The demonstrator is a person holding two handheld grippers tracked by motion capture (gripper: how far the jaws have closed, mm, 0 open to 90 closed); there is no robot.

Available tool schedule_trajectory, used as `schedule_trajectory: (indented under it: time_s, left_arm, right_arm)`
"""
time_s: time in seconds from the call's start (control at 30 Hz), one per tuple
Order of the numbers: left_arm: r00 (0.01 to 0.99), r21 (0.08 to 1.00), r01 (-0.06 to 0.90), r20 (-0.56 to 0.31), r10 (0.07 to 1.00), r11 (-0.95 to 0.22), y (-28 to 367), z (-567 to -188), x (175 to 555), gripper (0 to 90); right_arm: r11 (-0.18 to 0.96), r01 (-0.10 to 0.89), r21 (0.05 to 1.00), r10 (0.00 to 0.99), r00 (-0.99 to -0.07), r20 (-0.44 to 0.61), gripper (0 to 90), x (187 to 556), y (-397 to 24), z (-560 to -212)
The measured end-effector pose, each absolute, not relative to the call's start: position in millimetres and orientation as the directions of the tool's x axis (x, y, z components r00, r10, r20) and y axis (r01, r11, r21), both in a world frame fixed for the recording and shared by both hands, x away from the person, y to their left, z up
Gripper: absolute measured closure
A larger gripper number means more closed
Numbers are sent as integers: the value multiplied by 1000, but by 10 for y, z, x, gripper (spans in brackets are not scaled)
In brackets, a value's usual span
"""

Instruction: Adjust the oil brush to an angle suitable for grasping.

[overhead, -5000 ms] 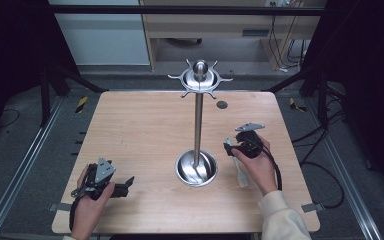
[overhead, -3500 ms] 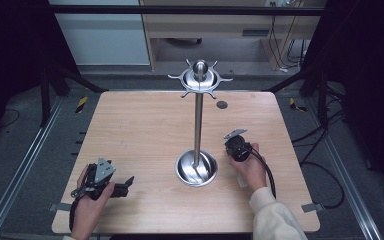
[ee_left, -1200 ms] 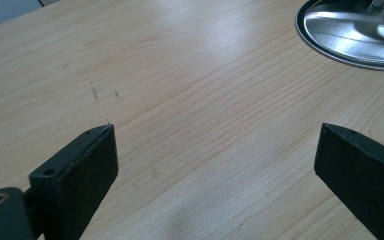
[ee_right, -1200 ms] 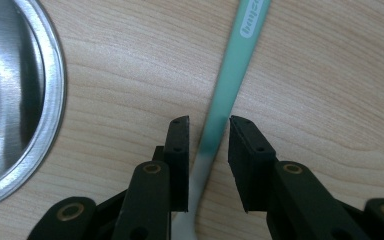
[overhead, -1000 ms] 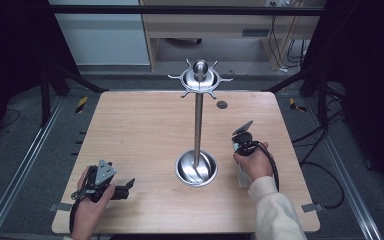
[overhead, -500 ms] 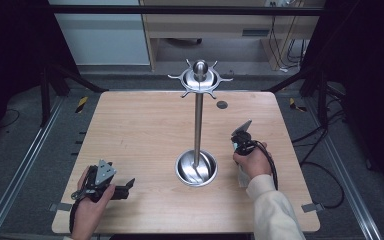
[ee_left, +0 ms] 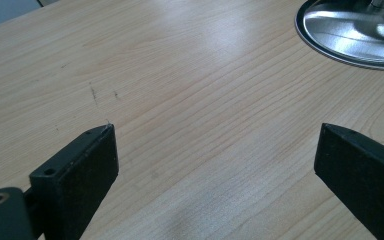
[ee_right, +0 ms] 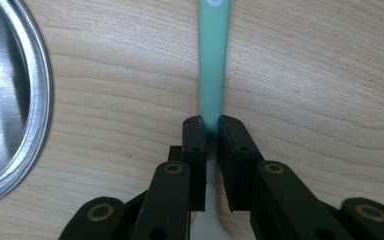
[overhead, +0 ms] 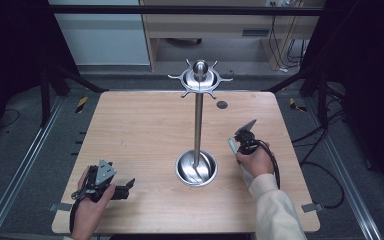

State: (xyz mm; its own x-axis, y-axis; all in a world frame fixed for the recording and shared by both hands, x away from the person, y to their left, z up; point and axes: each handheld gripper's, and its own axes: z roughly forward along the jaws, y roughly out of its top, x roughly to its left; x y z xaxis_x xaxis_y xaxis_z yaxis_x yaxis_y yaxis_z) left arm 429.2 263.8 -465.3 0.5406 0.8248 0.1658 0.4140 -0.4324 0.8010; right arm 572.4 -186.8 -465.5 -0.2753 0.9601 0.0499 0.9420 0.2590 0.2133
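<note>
Tabletop (overhead: 140, 130) of pale wood is carrying everything, with broad bare room at the left and far side and the edges lying well away from both hands. Standing at its middle is the steel rack (overhead: 198, 120), a round base dish, a tall pole and a ring of hooks up top, all of them hanging empty. The right gripper (ee_right: 209, 131) is just closing its jaws on the green-handled utensil (ee_right: 213, 60), which is lying flat on the wood just beside the dish; the pads are pinching its thin handle. The left gripper (ee_left: 215, 165) is resting near the front left corner, jaws wide apart, gripping nothing. Judging by this, the grasp is only now being made; lifting and hanging are remaining.
</note>
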Motion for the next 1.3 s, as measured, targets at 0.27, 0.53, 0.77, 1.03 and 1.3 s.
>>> schedule_trajectory:
  time_s: [0.27, 0.53, 0.77, 1.03, 1.3]
  left_arm:
    - [540, 801, 415, 164, 826, -431, 2643, -4653, 4295, 36]
    - [538, 801, 413, 170, 826, -434, 2644, -4649, 4297, 36]
    - [522, 801, 421, 169, 836, -425, 2681, -4653, 4313, 36]
    - [515, 799, 427, 169, 841, -422, 2687, -4660, 4336, 36]
    - [504, 803, 435, 159, 849, -408, 2704, -4651, 4362, 36]
  right_arm:
    - [286, 925, 252, 951, -307, 48, 823, 5686, -1920, -4579]
    - [303, 871, 386, 931, -357, 77, 824, 5559, -2003, -4340]
    - [256, 801, 542, 911, -387, 142, 823, 5421, -2079, -4036]
    - [265, 721, 641, 895, -431, 115, 823, 5318, -2119, -3761]
    - [223, 660, 717, 877, -457, 147, 823, 5172, -2263, -3531]
